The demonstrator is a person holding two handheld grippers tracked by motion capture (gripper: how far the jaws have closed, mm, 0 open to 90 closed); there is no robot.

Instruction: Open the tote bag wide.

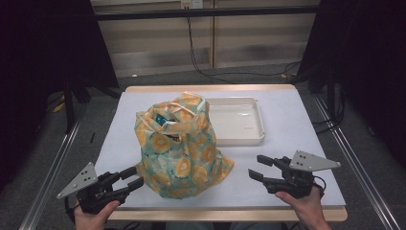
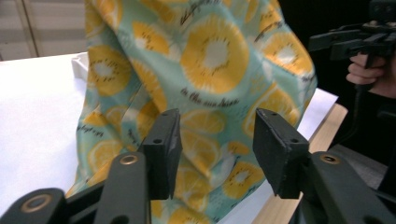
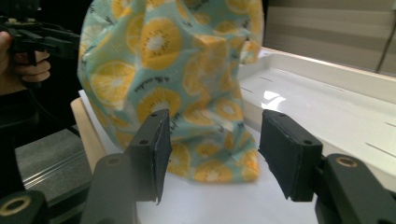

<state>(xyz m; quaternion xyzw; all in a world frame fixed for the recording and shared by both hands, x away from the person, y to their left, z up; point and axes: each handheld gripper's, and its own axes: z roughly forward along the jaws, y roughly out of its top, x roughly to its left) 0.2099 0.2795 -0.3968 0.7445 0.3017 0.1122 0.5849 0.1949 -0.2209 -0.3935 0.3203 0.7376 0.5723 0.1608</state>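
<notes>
A teal cloth bag printed with orange and kiwi slices (image 1: 181,148) stands upright in the middle of the white table (image 1: 287,124), its mouth open at the top with something dark inside. My left gripper (image 1: 133,178) lies at the bag's lower left corner, jaws apart, nothing between them; the bag (image 2: 205,70) looms just beyond its fingertips (image 2: 163,140). My right gripper (image 1: 261,167) sits to the right of the bag, a short gap away, jaws apart and empty, pointing at the bag (image 3: 177,70).
A shallow white tray (image 1: 237,120) rests behind and to the right of the bag, empty. The table's wooden front edge (image 1: 230,214) runs just under both hands. Dark curtains flank the table; cables trail on the floor behind.
</notes>
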